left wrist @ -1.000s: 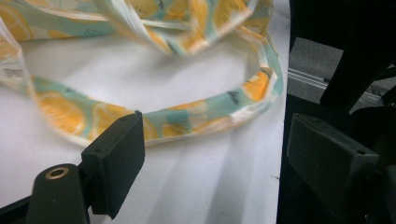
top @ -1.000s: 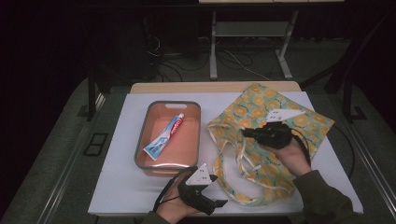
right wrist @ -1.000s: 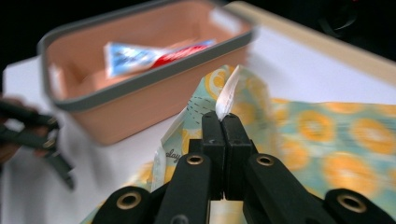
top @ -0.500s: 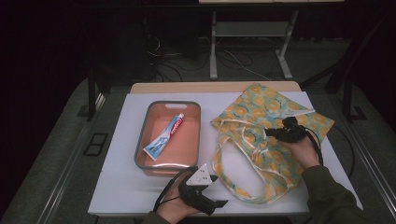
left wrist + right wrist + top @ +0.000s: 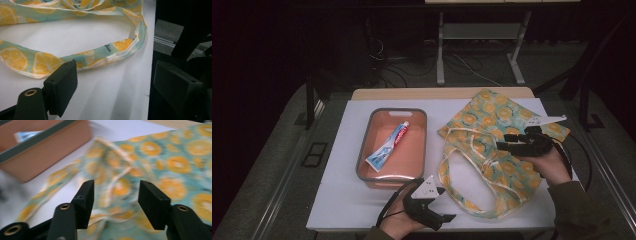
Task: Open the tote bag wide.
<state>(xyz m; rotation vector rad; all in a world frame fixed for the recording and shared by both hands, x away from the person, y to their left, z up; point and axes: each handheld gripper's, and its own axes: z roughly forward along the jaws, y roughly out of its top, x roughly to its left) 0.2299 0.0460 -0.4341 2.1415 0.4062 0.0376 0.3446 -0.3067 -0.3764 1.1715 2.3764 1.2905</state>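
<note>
A lemon-print tote bag [image 5: 492, 125] lies flat on the right half of the white board [image 5: 337, 200]. My right gripper [image 5: 503, 145] hovers over its middle, pointing left. Its jaws have just been opening and stand apart above the fabric [image 5: 175, 152], gripping nothing [image 5: 116, 183]. My left gripper [image 5: 443, 212] rests at the board's front edge, open and empty [image 5: 115, 67]. The bag's strap [image 5: 75, 56] lies just beyond its left jaw. A toothpaste tube [image 5: 388, 145] lies in the orange tray [image 5: 364, 150] left of the bag.
The tray's side wall [image 5: 50, 142] stands close to the left of the bag's handles. The board's front edge drops off beside the left gripper's right jaw. A metal frame and cables lie on the floor behind the table.
My right gripper has moved to the right over the bag and its jaws have parted. The bag's fabric now lies flatter. The left gripper has not moved.
</note>
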